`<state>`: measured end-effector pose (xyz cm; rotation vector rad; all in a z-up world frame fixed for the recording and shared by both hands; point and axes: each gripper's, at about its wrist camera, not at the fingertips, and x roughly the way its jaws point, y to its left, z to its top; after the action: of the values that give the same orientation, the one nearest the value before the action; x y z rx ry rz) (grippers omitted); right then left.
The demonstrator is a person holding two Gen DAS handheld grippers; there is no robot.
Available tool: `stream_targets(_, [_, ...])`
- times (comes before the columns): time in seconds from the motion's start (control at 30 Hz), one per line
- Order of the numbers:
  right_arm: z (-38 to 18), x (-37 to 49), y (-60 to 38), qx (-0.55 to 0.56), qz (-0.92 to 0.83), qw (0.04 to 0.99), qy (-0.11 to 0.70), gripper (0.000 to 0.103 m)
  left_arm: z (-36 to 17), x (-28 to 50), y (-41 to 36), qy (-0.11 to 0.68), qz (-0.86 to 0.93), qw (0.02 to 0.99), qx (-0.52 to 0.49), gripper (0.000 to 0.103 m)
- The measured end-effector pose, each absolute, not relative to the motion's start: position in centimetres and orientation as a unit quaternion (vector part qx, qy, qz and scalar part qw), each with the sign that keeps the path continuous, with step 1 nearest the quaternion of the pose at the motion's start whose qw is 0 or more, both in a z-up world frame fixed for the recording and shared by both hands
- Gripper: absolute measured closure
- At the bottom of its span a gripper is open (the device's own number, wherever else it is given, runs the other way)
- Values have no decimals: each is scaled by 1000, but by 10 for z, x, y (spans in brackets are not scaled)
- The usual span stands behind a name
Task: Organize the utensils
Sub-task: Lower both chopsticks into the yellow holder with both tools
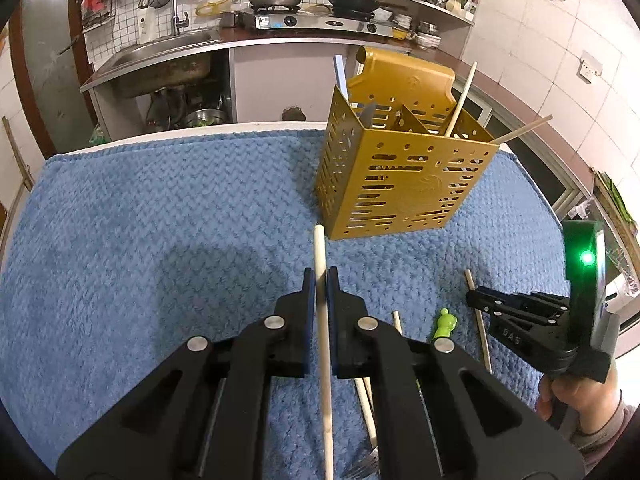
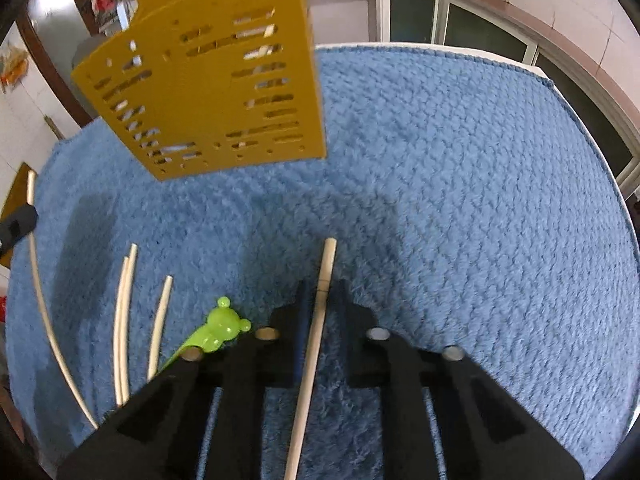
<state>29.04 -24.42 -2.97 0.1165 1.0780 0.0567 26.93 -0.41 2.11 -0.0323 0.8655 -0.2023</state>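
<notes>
Two grippers, a wooden chopstick clamped in each, above a blue-towelled worktop (image 1: 160,220).

The left gripper (image 1: 320,276) has its fingers (image 1: 306,300) closed tight on one pale round chopstick (image 1: 322,320), which runs lengthwise between them, its blunt tip poking out just ahead. The right gripper (image 2: 320,288) likewise pinches a second chopstick (image 2: 320,312) between nearly closed fingers (image 2: 348,308), tip forward. Left of the right fingers lie four loose chopsticks (image 2: 122,320), thin, smooth and straight, and one glossy green plastic bear-headed utensil (image 2: 218,326) on the nubby fleece. Ahead of both stands one gold, slotted rectangular utensil holder (image 1: 400,184) with dividers; two chopsticks (image 1: 462,96) lean out of it, and a grey blade and a blue handle also show inside.
</notes>
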Motion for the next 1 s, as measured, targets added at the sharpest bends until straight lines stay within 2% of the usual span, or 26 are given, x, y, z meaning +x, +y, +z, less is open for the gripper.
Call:
stream_targets(0.2, [-30,301,-244,55,21,846,529,95,20,271,-4,422,-100,901,-21,99])
stream_targets(0.33, [-24,294,-250,67,26,856,512,97,22,270,-4,419,-102,902,-20,99])
stream_targets(0.7, [50,243,-268,107,61,917,379,97,55,252,3,378,-115,918,-25,99])
stream_targets(1.0, [103,235,-271,134,94,957,239,97,94,245,0,330,-132,934,-40,99])
